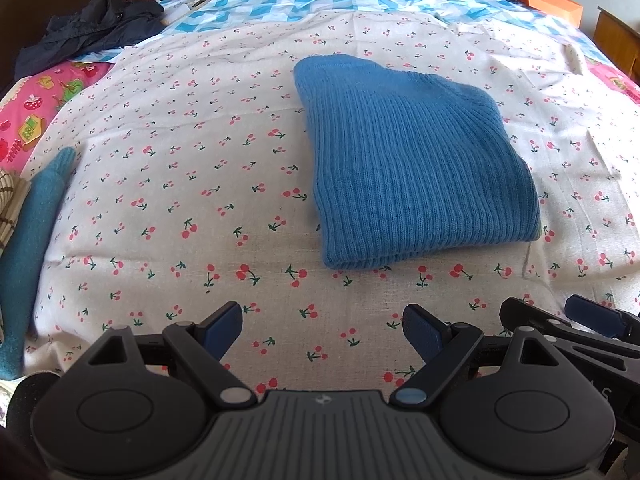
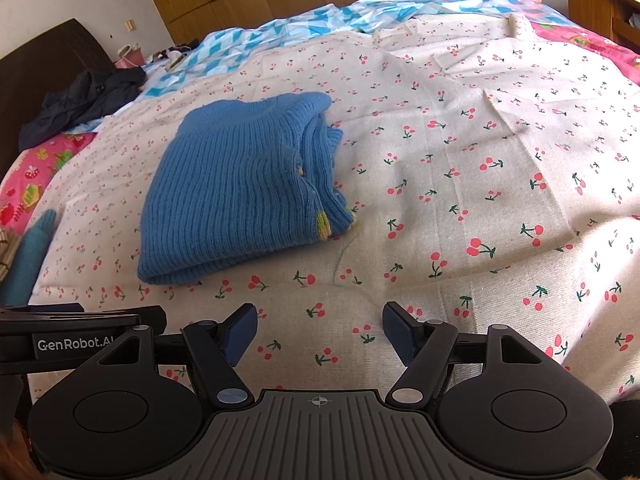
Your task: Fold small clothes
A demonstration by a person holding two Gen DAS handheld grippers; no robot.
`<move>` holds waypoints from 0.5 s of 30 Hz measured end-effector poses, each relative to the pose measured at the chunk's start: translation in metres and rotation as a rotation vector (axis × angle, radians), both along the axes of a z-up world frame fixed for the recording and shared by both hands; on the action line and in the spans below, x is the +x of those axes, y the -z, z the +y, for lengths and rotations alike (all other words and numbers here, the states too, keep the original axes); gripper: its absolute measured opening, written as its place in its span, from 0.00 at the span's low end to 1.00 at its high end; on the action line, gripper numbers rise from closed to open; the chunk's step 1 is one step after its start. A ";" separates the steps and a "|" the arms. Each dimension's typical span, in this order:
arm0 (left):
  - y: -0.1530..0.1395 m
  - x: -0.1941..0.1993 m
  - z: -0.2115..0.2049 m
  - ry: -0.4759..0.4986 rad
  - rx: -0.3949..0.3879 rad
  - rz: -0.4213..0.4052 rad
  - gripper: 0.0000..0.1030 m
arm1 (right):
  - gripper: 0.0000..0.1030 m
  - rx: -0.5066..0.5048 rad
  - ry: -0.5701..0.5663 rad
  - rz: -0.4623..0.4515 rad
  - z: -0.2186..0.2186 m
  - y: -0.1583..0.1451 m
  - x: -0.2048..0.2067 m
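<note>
Both the left gripper (image 1: pixel 322 326) and right gripper (image 2: pixel 320 330) gape wide and empty before the folded blue sweater (image 1: pixel 408 164), teal sock (image 1: pixel 28 248) aside.

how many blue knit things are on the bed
2: a folded blue sweater mid-bed on the cherry-print sheet, and a teal knit piece at the left edge. More may lie out of view.
</note>
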State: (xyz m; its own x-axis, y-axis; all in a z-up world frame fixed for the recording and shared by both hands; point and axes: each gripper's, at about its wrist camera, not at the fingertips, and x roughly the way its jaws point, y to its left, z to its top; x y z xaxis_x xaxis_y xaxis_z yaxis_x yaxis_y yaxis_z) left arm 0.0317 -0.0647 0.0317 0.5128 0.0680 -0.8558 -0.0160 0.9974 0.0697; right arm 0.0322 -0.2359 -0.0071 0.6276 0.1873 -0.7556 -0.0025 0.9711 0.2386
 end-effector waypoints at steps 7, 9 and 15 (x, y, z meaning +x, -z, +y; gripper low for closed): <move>-0.001 -0.002 -0.007 0.020 0.066 -0.032 0.89 | 0.68 -0.064 -0.009 -0.025 0.006 -0.001 -0.001; -0.001 -0.001 -0.006 0.018 0.064 -0.031 0.89 | 0.68 -0.063 -0.009 -0.025 0.005 -0.001 -0.001; -0.001 -0.002 -0.008 0.022 0.077 -0.039 0.89 | 0.68 -0.068 -0.011 -0.027 0.005 -0.001 -0.001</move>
